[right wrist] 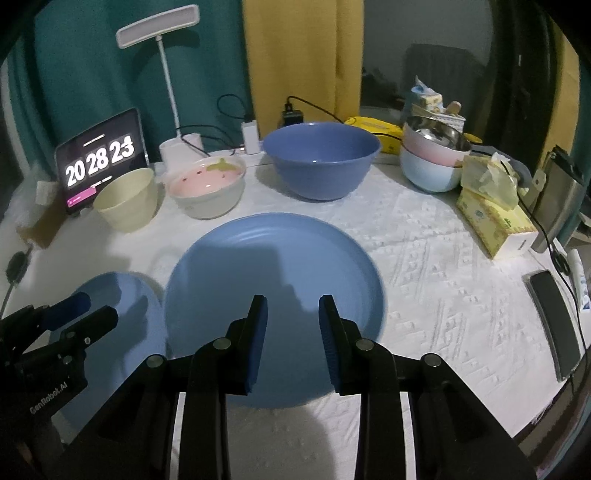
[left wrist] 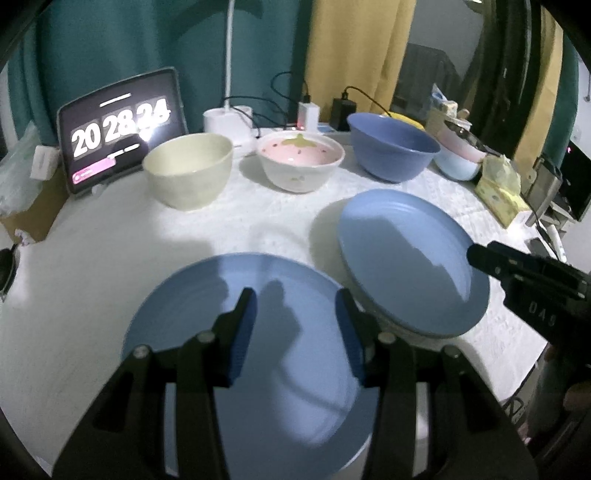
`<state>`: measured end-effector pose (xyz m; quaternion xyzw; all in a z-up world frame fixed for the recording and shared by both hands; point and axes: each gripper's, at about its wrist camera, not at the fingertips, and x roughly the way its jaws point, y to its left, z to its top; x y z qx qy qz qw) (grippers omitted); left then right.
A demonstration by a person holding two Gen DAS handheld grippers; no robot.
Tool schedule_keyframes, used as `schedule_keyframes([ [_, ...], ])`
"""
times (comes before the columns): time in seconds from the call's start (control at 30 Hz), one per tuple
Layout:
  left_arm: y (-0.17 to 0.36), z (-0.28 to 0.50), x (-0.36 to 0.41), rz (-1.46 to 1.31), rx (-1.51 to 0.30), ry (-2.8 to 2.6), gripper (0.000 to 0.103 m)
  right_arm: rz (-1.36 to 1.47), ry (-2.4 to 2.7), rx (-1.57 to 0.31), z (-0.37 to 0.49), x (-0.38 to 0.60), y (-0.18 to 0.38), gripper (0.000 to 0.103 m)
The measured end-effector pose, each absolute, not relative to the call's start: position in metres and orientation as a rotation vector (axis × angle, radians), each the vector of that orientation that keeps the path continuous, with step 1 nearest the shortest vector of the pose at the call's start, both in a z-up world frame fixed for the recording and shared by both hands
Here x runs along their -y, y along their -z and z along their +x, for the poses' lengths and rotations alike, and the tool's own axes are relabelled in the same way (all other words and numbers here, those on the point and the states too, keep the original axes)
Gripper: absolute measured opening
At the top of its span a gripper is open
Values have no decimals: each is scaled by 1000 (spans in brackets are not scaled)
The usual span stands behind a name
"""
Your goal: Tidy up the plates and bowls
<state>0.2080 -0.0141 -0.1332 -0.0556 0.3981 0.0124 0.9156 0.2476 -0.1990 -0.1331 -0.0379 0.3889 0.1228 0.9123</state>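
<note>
1. Teal and yellow curtains hang behind a white tabletop [right wrist: 424,258] crowded with dishes.
2. My left claw [left wrist: 295,295] is parted wide with nothing between its blue pads; it hovers over a blue plate [left wrist: 207,306] lying directly beneath it.
3. Just right of that claw, a second blue plate [left wrist: 402,254] sits tilted, one edge raised above the tabletop; I cannot tell what props it.
4. My right claw [right wrist: 293,301] is likewise spread and empty, poised above that second plate, which fills the middle of the right wrist view.
5. Beyond the left claw stand three bowls in a row: a cream bowl [left wrist: 188,170] to the left, a pink strawberry bowl [left wrist: 301,160] straight ahead, and a large blue bowl [left wrist: 393,151] to the right.
6. Farther right of the blue bowl are stacked pastel bowls [right wrist: 432,162] beside a tissue box [right wrist: 495,218].
7. A tablet clock [left wrist: 118,129] leans at the far left, next to a white lamp [right wrist: 159,27].
</note>
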Motion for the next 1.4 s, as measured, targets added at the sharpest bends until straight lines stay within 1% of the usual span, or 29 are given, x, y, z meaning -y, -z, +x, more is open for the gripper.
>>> schedule_keyframes([
  [0.5, 131, 173, -40, -142, -768, -135, 46, -136, -308, -822, 226, 153, 142, 31],
  [0.9, 151, 152, -82, -178, -785, -217, 46, -174, -347, -854, 210, 120, 153, 31],
  [1.4, 181, 149, -97, -189, -843, -214, 46, -166, -369, -947, 205, 102, 181, 31],
])
